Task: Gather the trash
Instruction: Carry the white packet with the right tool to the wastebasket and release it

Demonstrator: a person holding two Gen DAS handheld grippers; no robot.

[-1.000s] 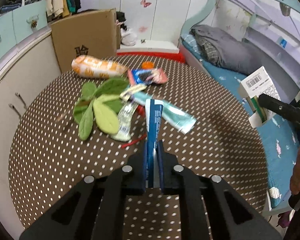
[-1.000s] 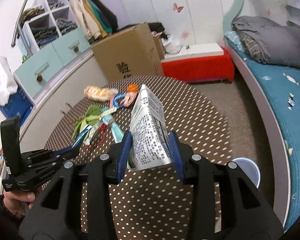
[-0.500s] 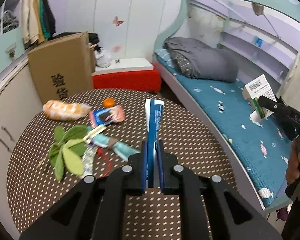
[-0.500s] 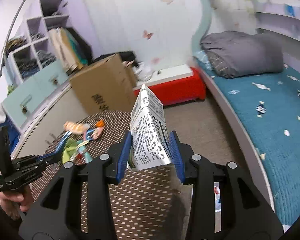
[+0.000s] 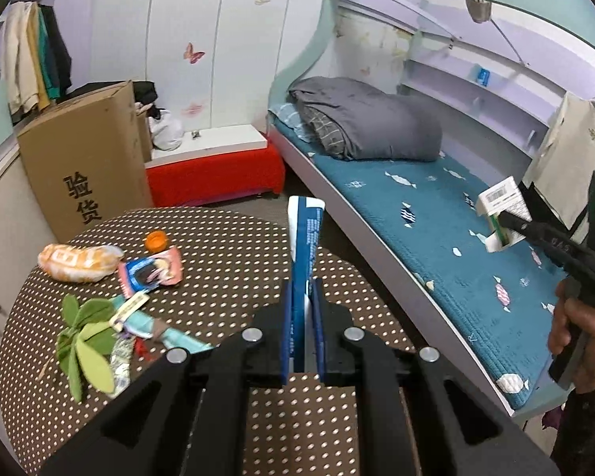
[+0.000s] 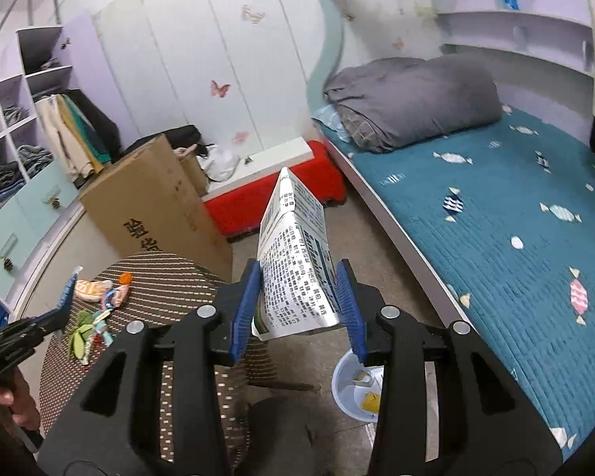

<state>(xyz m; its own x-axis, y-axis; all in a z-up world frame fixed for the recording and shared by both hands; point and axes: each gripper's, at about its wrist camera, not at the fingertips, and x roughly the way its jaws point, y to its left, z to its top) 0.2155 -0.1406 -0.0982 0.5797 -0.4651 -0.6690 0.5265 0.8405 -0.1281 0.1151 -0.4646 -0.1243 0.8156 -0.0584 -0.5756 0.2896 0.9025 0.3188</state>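
Trash lies scattered on the left part of the round dotted table (image 5: 226, 246): an orange snack bag (image 5: 77, 261) at the far left edge, an orange bottle cap (image 5: 156, 240) just beyond a pink and blue wrapper (image 5: 150, 273), and nearer the camera a bunch of green leaves (image 5: 85, 341) tangled with a teal wrapper (image 5: 166, 331) and other small scraps. Behind the table a tall cardboard box (image 5: 83, 158) stands against the wall, with a red bench (image 5: 214, 174) beside it. In the middle of the left wrist view, the left gripper (image 5: 302, 333) has its jaws pressed nearly together on a flat blue and white packet (image 5: 303, 234) that stands upright above the table's near edge. To the right runs a bed with a teal cover (image 5: 436, 230) and a folded grey quilt (image 5: 369, 123). At the far right a hand (image 5: 579, 341) holds the right gripper (image 6: 297, 297), whose blue pads clamp both sides of a white printed carton (image 6: 297, 261); the jaws are partly apart, held to the carton's width. In the right wrist view the carton hangs over the floor between table and bed, and a pale blue bin (image 6: 357, 384) with a few scraps inside sits on the floor just below and to the right of it
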